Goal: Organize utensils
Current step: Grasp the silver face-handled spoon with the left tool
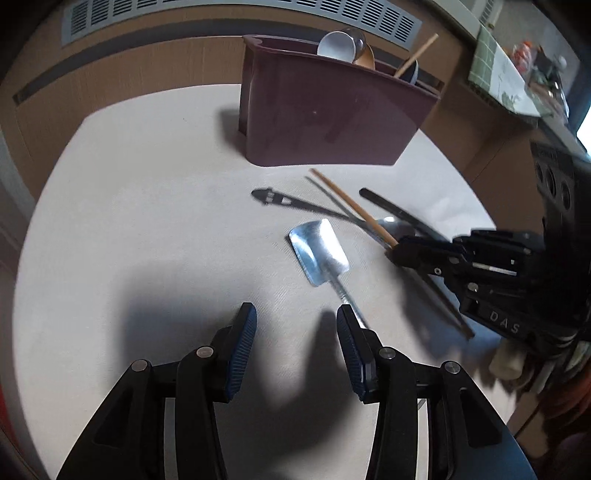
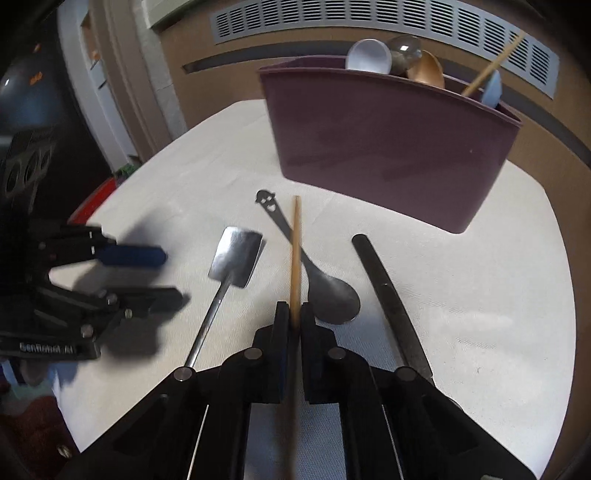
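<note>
My right gripper is shut on a wooden chopstick that points toward the maroon utensil holder; it also shows in the left wrist view holding the chopstick. My left gripper is open and empty, just above the table near the handle of a flat metal spatula spoon, also seen in the right wrist view. A dark metal spoon with a smiley handle and a black utensil lie on the table. The holder contains spoons and a chopstick.
The white round table has its edge close on the right. A brown wall with a vent grille stands behind the holder. A cluttered counter is at the far right.
</note>
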`<state>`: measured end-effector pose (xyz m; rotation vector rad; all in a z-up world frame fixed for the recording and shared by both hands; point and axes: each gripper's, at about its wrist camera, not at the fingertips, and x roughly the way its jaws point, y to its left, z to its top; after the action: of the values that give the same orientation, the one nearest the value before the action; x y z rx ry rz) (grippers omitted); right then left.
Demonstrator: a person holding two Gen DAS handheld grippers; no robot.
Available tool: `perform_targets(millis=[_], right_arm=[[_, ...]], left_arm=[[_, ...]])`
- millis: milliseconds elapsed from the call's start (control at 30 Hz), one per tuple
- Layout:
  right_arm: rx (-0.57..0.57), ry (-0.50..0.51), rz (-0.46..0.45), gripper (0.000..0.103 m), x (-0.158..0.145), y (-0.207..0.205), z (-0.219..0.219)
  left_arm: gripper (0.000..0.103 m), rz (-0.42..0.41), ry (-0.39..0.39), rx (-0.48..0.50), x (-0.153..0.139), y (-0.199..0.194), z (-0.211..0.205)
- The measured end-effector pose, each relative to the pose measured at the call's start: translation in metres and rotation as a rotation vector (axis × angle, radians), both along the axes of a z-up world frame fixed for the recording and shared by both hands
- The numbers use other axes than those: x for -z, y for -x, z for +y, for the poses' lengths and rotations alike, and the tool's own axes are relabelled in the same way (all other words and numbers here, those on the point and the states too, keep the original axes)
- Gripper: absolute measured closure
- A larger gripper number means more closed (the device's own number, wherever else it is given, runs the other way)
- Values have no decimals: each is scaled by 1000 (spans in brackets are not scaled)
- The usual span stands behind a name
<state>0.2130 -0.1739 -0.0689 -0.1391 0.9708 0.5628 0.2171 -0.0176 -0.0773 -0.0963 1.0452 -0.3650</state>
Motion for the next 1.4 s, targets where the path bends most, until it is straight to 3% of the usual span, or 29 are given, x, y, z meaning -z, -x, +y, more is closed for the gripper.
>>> perform_targets(millis=[167,467,800,1000,1267,1333,1400], right_arm=[[104,-19,21,98,2,14,-42],[219,-73,33,98,2,45,-87],[198,-62,20,95,5,52,-73],[184,-38,7,92,5,46,-68],[168,-21,-5,91,6,19,-53],[158,0,-19,98,4,18,-48],[144,-29,-18,97,1,21,-48]], left_arm=[[58,17,51,-68,1,-23,-18],[57,-5,-66,-60,1,-39,-74],[57,-59,-138,36,2,-26,-76],[57,-73,-191,82,2,-6,-52],[57,-43,-141,94,1,-1,-31],[57,-43,-137,100,0,-3,-35],[57,-38,-146,113,-3,-5,-40]])
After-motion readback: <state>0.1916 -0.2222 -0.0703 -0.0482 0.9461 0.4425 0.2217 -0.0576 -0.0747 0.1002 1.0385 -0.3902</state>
